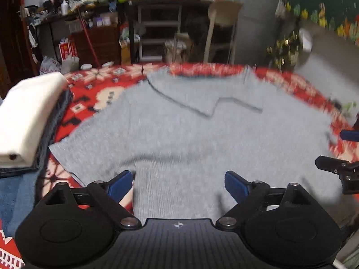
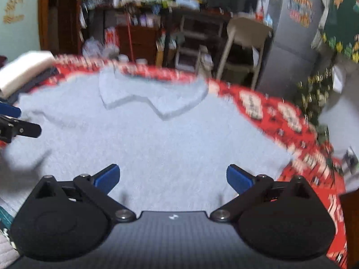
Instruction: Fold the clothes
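Observation:
A grey knitted sweater (image 1: 190, 139) lies spread flat on a red patterned cloth (image 1: 89, 85), with two folded-in parts meeting near its far edge. My left gripper (image 1: 178, 185) hovers over the sweater's near left part, jaws open, nothing between the blue pads. In the right wrist view the same sweater (image 2: 157, 139) fills the middle. My right gripper (image 2: 172, 178) is wide open above its near right part, holding nothing. Each gripper shows at the edge of the other's view: the right one (image 1: 338, 170), the left one (image 2: 15, 127).
A stack of folded clothes, white on top of dark blue (image 1: 27, 121), sits on the left of the cloth. Beyond the far edge stand cluttered shelves (image 1: 89, 11), a pale chair (image 1: 224, 27) and a grey cabinet (image 2: 291, 33). Both views are blurred.

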`<state>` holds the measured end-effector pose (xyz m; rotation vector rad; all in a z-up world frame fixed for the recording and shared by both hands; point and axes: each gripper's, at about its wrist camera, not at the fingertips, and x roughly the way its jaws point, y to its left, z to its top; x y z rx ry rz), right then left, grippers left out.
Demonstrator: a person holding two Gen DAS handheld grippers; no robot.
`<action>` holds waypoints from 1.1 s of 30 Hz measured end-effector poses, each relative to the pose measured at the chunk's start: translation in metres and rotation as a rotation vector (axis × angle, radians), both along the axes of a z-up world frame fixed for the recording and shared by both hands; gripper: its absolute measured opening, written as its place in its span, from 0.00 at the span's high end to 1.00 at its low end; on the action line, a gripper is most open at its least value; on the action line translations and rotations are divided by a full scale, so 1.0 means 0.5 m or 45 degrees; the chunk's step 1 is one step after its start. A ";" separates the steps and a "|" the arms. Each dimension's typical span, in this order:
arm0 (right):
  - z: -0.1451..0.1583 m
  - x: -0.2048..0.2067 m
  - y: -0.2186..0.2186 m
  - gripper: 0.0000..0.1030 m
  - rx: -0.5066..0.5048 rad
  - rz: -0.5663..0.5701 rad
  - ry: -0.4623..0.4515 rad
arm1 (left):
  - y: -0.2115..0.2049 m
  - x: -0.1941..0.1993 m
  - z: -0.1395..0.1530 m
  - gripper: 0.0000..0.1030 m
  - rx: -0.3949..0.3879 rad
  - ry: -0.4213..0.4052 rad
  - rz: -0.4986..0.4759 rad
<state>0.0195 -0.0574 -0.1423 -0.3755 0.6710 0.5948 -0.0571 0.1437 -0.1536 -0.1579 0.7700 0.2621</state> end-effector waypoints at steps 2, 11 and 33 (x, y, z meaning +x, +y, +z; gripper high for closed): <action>-0.022 0.001 0.002 0.01 -0.007 0.004 0.024 | 0.004 0.000 -0.015 0.31 -0.020 -0.003 0.019; -0.069 -0.005 -0.029 0.01 0.082 -0.027 0.192 | 0.004 -0.036 -0.037 0.47 -0.038 0.058 0.020; -0.029 -0.112 -0.079 0.37 0.133 0.019 0.181 | 0.058 -0.172 -0.016 0.94 -0.473 0.121 0.109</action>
